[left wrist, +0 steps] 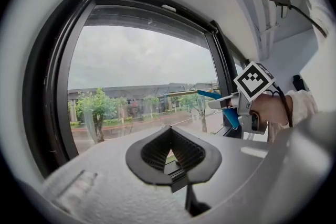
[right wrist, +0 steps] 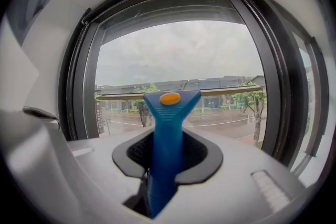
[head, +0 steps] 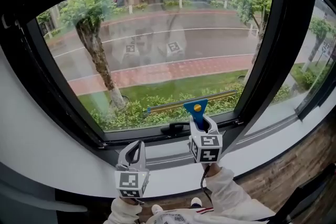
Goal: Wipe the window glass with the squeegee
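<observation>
A blue squeegee (head: 195,111) with an orange dot and a long thin blade (head: 191,101) lies against the lower part of the window glass (head: 157,44). My right gripper (head: 198,123) is shut on its blue handle (right wrist: 164,160); the blade (right wrist: 210,92) spans the pane in the right gripper view. The squeegee (left wrist: 223,105) also shows at the right of the left gripper view, held by the right gripper (left wrist: 247,102). My left gripper (head: 135,153) hangs lower left, below the sill, its jaws closed together with nothing between them (left wrist: 170,152).
The black window frame (head: 268,60) surrounds the pane, with a black latch handle (head: 176,128) on the bottom rail and a white sill (head: 168,162) below. A second window (head: 315,55) is at the right. Wooden floor (head: 278,176) lies below right.
</observation>
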`<state>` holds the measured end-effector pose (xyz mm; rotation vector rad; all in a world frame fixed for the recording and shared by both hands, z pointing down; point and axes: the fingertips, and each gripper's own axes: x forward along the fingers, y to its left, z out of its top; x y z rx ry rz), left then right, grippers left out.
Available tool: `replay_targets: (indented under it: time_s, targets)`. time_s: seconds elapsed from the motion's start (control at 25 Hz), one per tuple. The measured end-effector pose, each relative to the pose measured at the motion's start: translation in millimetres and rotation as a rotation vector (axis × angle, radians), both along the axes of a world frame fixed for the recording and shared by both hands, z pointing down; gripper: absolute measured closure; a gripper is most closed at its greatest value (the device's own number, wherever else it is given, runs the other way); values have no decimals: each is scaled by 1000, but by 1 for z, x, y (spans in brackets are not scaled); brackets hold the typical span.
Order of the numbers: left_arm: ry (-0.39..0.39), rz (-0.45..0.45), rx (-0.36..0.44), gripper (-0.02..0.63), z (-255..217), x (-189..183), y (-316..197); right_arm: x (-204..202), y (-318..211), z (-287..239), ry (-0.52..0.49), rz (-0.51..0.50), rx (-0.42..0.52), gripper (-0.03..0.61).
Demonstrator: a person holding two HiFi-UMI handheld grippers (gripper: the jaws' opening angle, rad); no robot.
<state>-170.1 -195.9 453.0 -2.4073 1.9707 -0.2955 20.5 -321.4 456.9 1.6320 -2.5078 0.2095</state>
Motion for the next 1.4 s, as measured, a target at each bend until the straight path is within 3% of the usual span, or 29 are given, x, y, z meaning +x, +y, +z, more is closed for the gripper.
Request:
replay_targets:
  time_s: [0.2, 0.56, 0.92, 1.4]
  targets:
    - [14, 9, 30, 614, -9, -52, 19, -53, 27, -26, 6, -1, 30, 474]
    - [-16, 26, 107, 614, -41, -106, 13, -113, 41, -96, -35, -5, 114, 474]
    - [-28, -12, 177, 614, -97, -125, -6, -169, 14, -219, -83, -52, 270, 474]
    - [-13, -25, 234, 614, -137, -145, -10, -215, -4, -347, -163, -12, 429, 474]
